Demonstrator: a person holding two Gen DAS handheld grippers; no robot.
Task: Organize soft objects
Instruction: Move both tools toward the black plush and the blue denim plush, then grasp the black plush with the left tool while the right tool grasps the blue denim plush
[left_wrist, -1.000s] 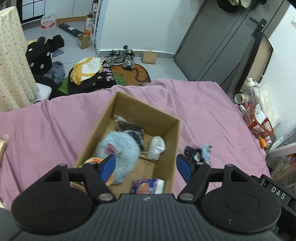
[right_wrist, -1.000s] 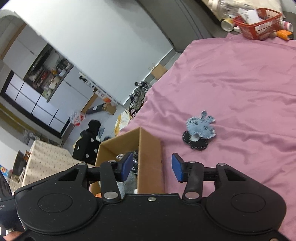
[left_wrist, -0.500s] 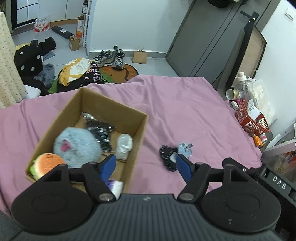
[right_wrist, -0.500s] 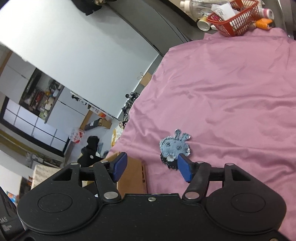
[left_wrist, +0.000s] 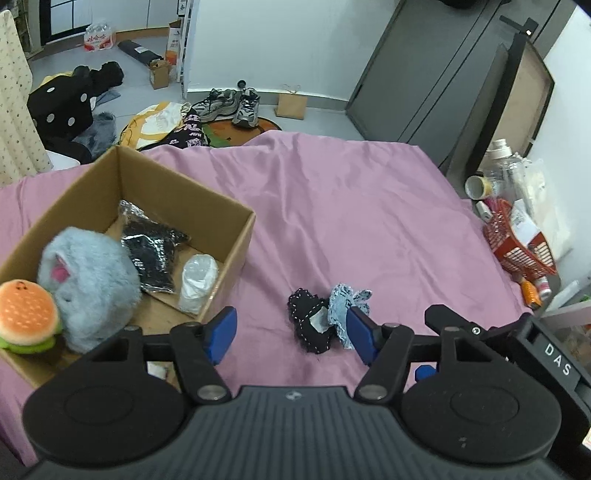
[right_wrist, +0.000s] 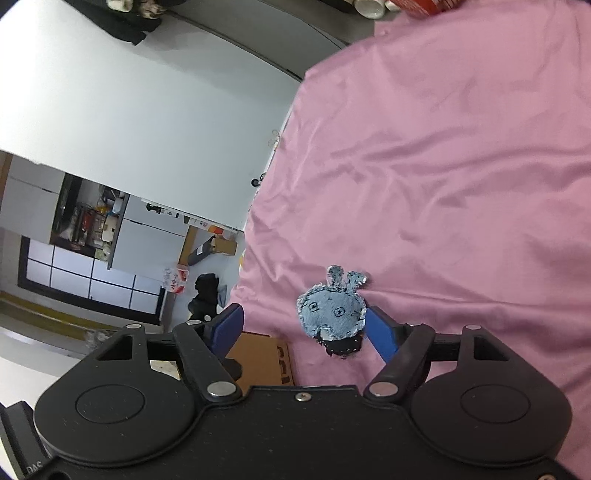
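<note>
Both views have swung from the brown cardboard box toward the flat blue-and-black fabric bunny patch mid-bedsheet; left gripper and right gripper gape wide, empty. Next: straddle, pinch.

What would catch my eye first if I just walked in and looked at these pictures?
Probably the wide pink bedsheet, with an open cardboard box on it holding a fluffy grey-blue plush and a hamburger plush side by side. Beside the box on the sheet lie a small blue bunny-shaped fabric piece and a black one, overlapping. The open left gripper and right gripper both point at them.
</note>
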